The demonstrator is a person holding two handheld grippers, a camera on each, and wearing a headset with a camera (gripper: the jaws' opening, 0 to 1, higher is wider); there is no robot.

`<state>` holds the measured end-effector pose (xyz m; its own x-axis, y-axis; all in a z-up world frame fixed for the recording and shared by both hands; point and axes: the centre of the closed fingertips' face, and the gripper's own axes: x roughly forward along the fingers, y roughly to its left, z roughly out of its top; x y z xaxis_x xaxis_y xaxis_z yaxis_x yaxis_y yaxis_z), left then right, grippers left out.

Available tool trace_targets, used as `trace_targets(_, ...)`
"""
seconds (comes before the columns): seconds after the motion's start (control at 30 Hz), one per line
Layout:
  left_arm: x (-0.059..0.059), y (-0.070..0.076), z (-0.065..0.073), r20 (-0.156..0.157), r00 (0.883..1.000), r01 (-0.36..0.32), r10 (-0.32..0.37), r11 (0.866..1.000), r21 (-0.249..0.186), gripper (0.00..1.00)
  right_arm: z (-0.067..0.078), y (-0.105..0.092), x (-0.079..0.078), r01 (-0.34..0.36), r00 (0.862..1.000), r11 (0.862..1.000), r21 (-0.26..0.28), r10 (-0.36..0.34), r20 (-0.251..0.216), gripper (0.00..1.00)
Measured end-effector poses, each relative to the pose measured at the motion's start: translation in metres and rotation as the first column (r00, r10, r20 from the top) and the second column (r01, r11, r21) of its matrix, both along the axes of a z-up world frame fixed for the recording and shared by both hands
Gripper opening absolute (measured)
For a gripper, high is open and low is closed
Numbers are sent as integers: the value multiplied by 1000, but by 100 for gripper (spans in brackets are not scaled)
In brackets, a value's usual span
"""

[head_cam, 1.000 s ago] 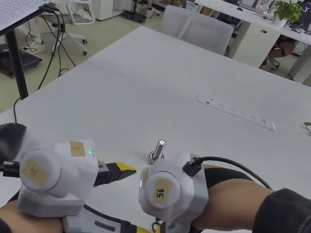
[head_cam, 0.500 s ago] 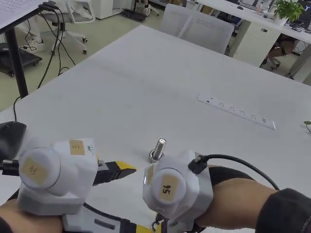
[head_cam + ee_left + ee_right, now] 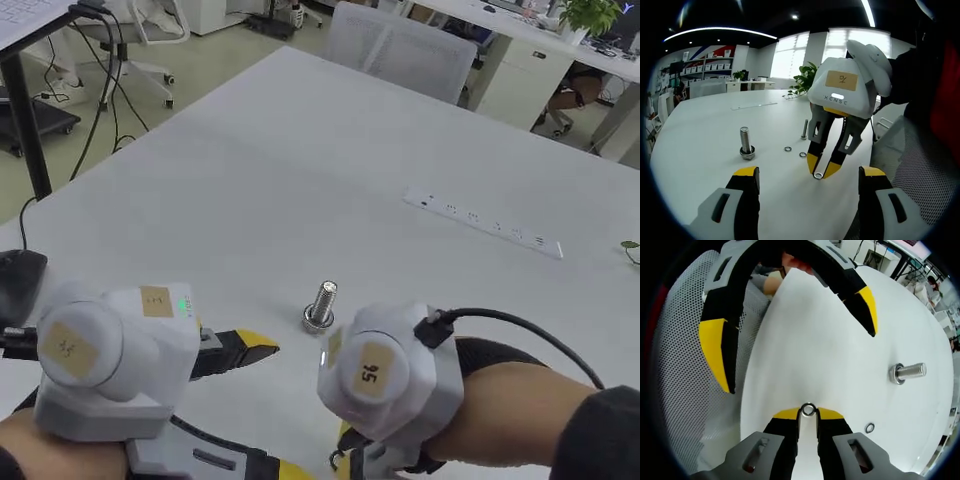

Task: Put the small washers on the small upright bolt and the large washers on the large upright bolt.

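Yellow tips of your right gripper [image 3: 821, 171] were pinched on a washer [image 3: 808, 410] right down at the table [image 3: 300, 180]; your left gripper [image 3: 801, 362] hung wide apart. You wanted it lifted level, sized against the small bolt [image 3: 805, 128] and large bolt [image 3: 745, 142], then lowered square

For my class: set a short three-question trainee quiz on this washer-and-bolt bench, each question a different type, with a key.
1. True or false: the left gripper is open.
2. What does the right gripper hold at its tips? A) a bolt B) a washer C) nothing
3. Fill in: the large bolt stands ___ on the table.

Key: 1 true; 2 B; 3 upright.
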<state>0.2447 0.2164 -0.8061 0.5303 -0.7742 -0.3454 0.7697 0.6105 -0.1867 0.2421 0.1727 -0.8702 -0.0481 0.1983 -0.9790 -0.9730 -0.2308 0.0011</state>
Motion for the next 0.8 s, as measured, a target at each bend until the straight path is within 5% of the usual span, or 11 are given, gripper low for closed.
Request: trace_targets(0.8,6,-11,-1,-12,999,46,-46,999,13,81,12,-60,29,174,984,985,-1,-174,27,14)
